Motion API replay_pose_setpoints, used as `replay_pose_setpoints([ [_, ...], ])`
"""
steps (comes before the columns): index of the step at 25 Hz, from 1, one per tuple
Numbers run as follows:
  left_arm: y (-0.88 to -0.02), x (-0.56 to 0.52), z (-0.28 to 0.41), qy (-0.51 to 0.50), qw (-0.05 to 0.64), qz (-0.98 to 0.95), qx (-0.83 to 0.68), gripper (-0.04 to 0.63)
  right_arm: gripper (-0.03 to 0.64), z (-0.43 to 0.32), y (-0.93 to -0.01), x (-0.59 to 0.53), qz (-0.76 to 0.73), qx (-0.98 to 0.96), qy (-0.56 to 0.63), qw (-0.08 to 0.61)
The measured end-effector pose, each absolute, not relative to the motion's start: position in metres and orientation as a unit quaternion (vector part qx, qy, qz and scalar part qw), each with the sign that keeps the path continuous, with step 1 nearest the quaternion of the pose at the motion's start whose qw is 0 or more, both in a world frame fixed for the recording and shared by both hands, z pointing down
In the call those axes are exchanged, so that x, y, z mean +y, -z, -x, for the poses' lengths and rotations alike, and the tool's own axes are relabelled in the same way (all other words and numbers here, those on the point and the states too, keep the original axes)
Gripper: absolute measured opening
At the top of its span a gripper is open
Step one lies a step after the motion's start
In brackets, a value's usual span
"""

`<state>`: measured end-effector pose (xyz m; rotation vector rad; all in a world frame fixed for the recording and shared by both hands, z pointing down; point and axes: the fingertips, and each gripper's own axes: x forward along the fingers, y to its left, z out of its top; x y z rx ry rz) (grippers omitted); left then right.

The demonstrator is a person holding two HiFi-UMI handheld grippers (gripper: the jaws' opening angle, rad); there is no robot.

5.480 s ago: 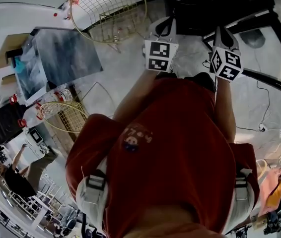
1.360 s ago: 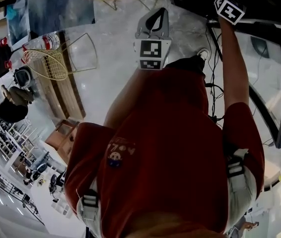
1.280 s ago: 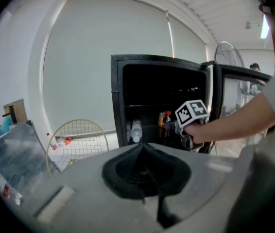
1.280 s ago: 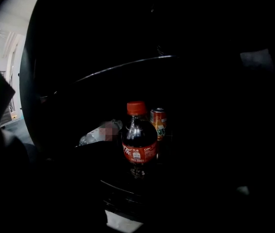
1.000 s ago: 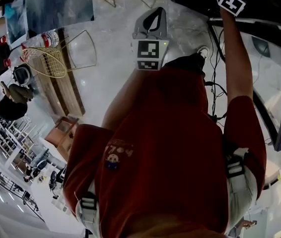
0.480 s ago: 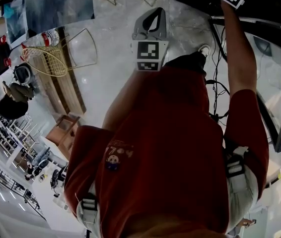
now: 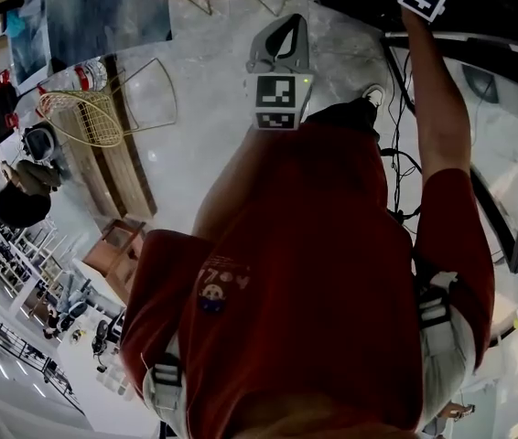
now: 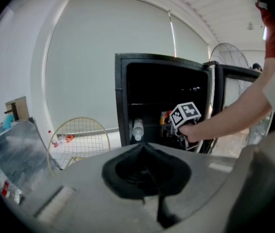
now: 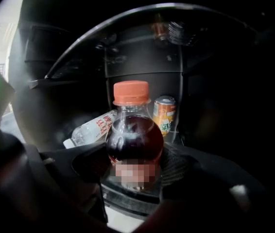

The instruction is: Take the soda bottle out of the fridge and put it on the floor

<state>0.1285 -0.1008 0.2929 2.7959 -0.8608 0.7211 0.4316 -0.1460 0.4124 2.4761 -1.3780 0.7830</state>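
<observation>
- Reaching into the black fridge (image 8: 122, 101), the right gripper (image 9: 132, 166) has its jaws set narrow around the lower body of the clear plastic soda bottle with dark drink and an orange cap (image 9: 133, 137); a pad touches the bottle on either side.
- The soda bottle stands upright inside the fridge, at the front of a dark shelf, nearer the camera than the other things there.
- Behind it and to its right stands an orange drink can (image 9: 164, 113); behind and to its left a clear water bottle with a red label (image 9: 91, 130) lies on its side.
- The left gripper (image 8: 146, 169) is outside the fridge, facing it, with its jaws together and nothing between them.
- In the head view, the left gripper is in front of the person's red shirt (image 7: 323, 273) above the pale glossy floor (image 7: 204, 108), and the right arm stretches past the fridge's open glass door (image 7: 515, 154).
- A round yellow wire basket (image 8: 79, 137) sits on the floor to the left of the fridge.
</observation>
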Motion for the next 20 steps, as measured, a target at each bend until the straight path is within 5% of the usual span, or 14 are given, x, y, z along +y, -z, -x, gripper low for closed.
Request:
replay_pose_setpoints([
  [20, -0.273, -0.102, -0.123, -0.201, 0.079, -0.931, -0.294, 0.0, 0.302, -0.364, -0.405, -0.093, -0.809, -0.499, -0.277, 0.141],
])
